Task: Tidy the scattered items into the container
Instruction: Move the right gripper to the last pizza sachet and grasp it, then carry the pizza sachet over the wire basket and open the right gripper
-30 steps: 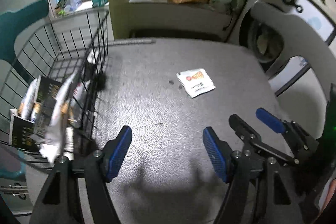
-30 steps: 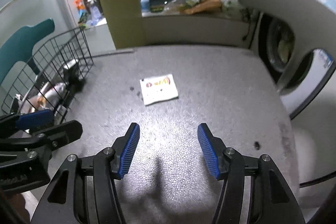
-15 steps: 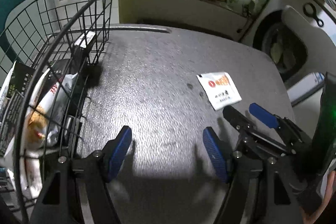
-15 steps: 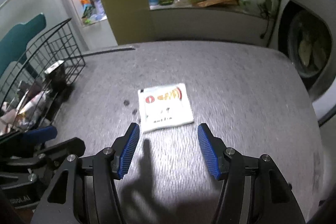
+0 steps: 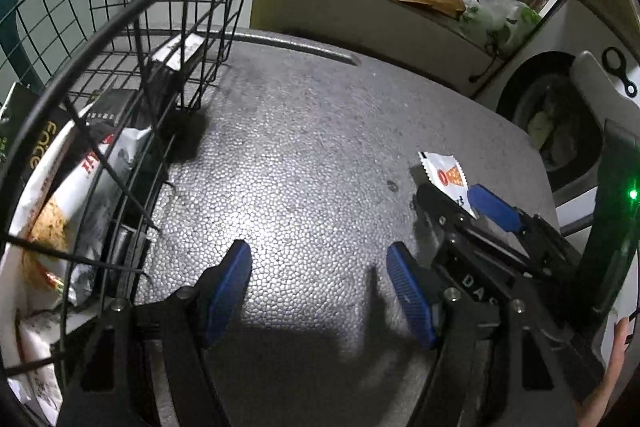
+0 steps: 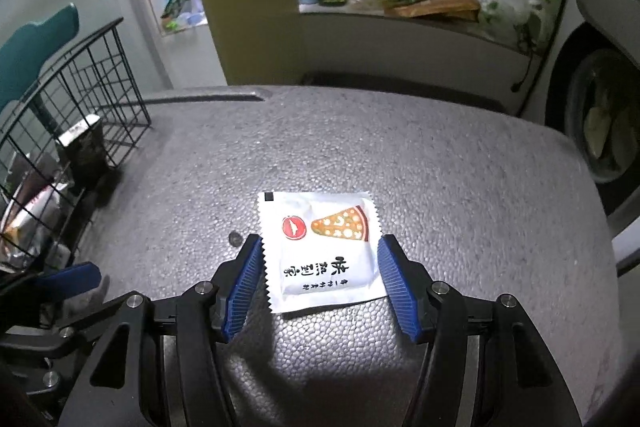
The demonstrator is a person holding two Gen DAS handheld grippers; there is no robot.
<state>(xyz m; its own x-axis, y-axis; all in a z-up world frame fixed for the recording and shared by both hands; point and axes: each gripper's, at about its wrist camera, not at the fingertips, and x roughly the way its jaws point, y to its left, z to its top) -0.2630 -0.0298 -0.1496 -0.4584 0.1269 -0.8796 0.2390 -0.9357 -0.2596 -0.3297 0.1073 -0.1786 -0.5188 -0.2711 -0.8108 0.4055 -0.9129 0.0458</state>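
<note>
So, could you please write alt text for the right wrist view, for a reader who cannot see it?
A white sauce packet with a pizza-slice picture lies flat on a grey foam table, between the open blue fingers of the right gripper. A black wire basket holding other packets stands at the left.

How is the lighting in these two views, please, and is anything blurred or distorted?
Left wrist view: a bright pool on the grey tabletop, dark shadow near the lens, wire basket bowed by fisheye. Right wrist view: white sachet sharp and well lit, background dim and soft.
</note>
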